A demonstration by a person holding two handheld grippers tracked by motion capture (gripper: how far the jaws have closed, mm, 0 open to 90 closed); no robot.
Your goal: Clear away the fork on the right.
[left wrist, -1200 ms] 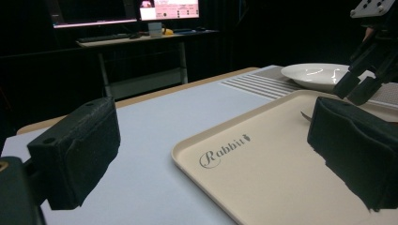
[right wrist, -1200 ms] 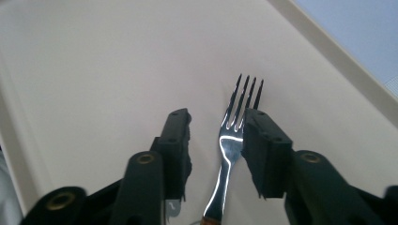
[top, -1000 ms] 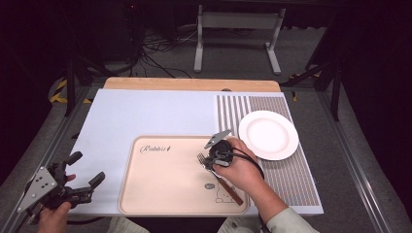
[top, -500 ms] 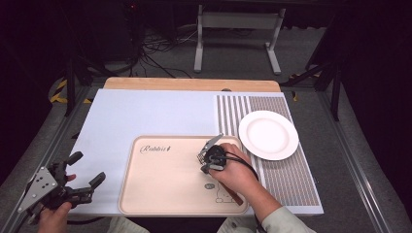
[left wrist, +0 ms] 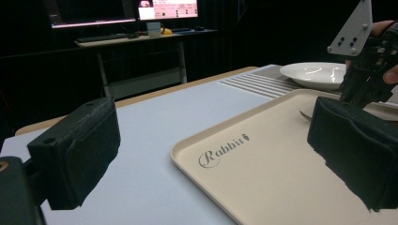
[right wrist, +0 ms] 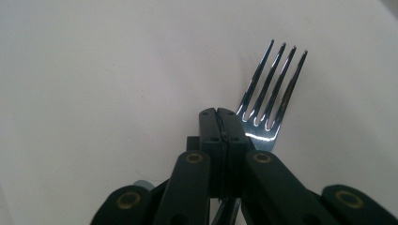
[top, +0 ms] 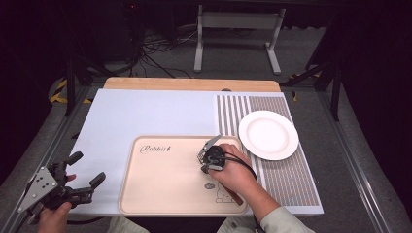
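A steel fork (right wrist: 270,93) lies on the beige tray (top: 165,189), tines (top: 199,157) toward the far left. My right gripper (top: 204,158) points down at it near the tray's far right corner. In the right gripper view its jaws (right wrist: 218,119) are pressed together at the fork's neck, and the tines stick out past the right jaw. The neck itself is hidden behind that jaw. My left gripper (top: 86,168) hovers open and empty off the mat's near left corner. In the left gripper view its jaws (left wrist: 211,154) frame the tray (left wrist: 263,183) and the right gripper (left wrist: 363,84).
A white plate (top: 268,135) sits empty on the ribbed strip right of the tray, also seen as the plate (left wrist: 314,72) past the tray's far edge. A pale blue mat (top: 145,116) covers the table. Dark floor, cables and a stand lie beyond the far edge.
My right gripper has shifted a little left and nearer across the tray onto the fork's neck. The fork and the left gripper have stayed where they were.
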